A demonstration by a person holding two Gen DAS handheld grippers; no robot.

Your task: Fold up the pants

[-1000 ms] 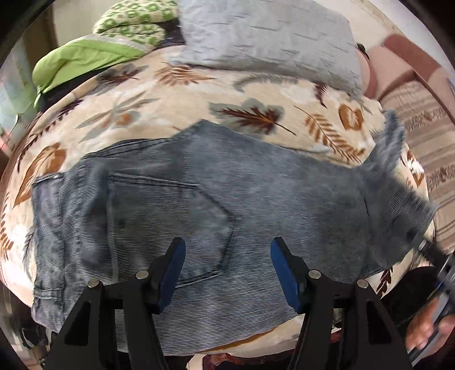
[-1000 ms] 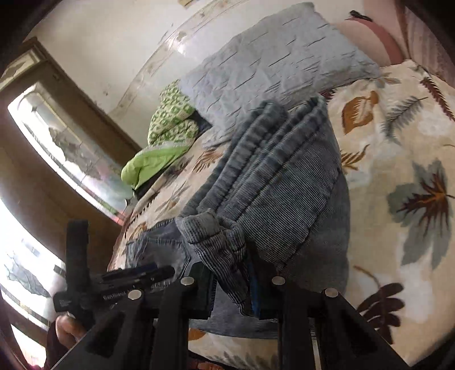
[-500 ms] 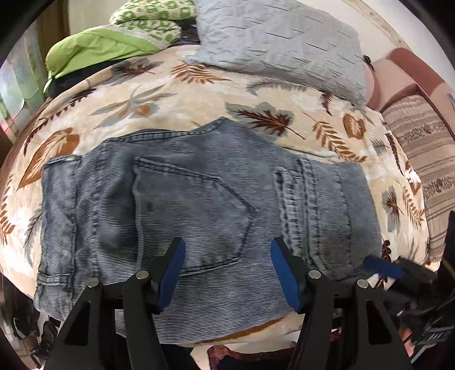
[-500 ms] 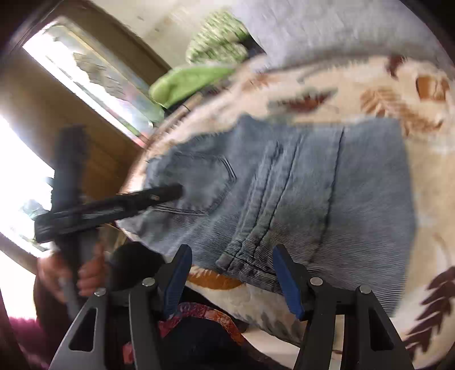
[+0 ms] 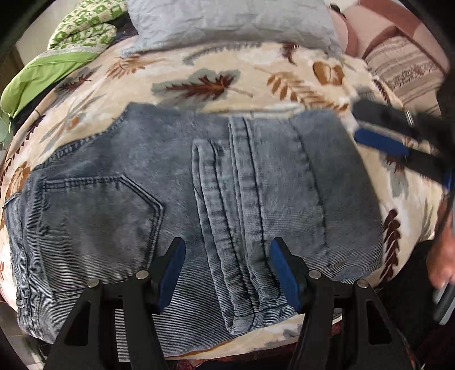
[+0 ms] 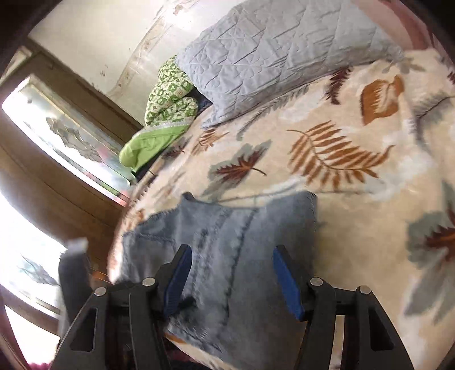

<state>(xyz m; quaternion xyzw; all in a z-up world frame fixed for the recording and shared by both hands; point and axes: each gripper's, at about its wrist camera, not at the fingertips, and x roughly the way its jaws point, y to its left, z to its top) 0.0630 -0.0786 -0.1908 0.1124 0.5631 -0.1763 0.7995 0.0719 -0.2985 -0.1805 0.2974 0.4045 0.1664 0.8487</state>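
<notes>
Grey-blue jeans (image 5: pixel 256 193) lie folded on the leaf-patterned blanket (image 5: pixel 216 71), back pocket at the left and the leg hems on top at the middle. My left gripper (image 5: pixel 227 256) hangs open just above their near edge, nothing between its fingers. At the right edge, past the jeans' fold, one of my right gripper's blue pads (image 5: pixel 381 141) shows, with a hand (image 5: pixel 442 256) below it. In the right wrist view the jeans (image 6: pixel 227 236) are blurred, and my right gripper (image 6: pixel 231 267) stands open above their near end, gripping nothing.
A grey quilted pillow (image 5: pixel 227 22) lies at the head of the bed, with green bedding (image 5: pixel 57 59) to its left and striped fabric (image 5: pixel 406 68) at the right. A wood-framed window (image 6: pixel 65 136) stands past the bed's left side. The bed's near edge runs just below the jeans.
The right gripper carried the bunched legs over onto the seat of the jeans, let go and drew back to the fold's right end. The left gripper shifted right and came lower over the jeans.
</notes>
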